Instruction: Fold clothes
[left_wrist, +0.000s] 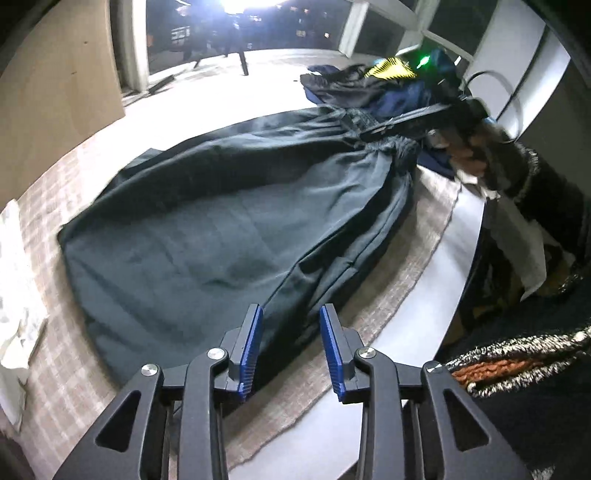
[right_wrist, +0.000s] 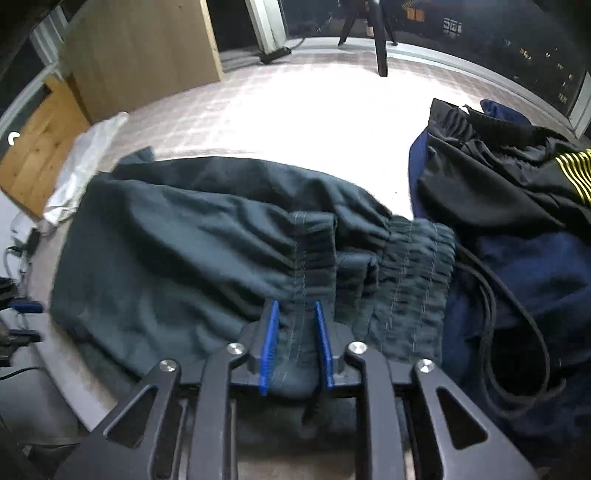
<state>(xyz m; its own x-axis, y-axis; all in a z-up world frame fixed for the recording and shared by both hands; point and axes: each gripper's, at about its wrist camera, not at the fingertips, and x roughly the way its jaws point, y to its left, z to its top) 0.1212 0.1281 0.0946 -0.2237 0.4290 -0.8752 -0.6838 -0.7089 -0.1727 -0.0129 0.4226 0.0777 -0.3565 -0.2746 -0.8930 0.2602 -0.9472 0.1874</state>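
Observation:
Dark green trousers (left_wrist: 221, 221) lie spread flat on the checked mat, waistband far right, hem towards me. My left gripper (left_wrist: 291, 310) hovers open over the near hem edge with nothing between its blue pads. In the right wrist view the same trousers (right_wrist: 184, 240) show their gathered elastic waistband (right_wrist: 406, 277). My right gripper (right_wrist: 294, 308) stands open with a bunched fold of that waistband lying loosely between its fingers. From the left wrist view the right gripper (left_wrist: 369, 129) is seen over the waistband, held by a hand (left_wrist: 469, 151).
A heap of other clothes sits beyond the waistband: a black garment with yellow stripes (right_wrist: 517, 177) on a navy one (right_wrist: 535, 277), with a black cord (right_wrist: 517, 332). White cloth (left_wrist: 14, 277) lies at the mat's left. The table's white edge (left_wrist: 424, 277) curves close on the right.

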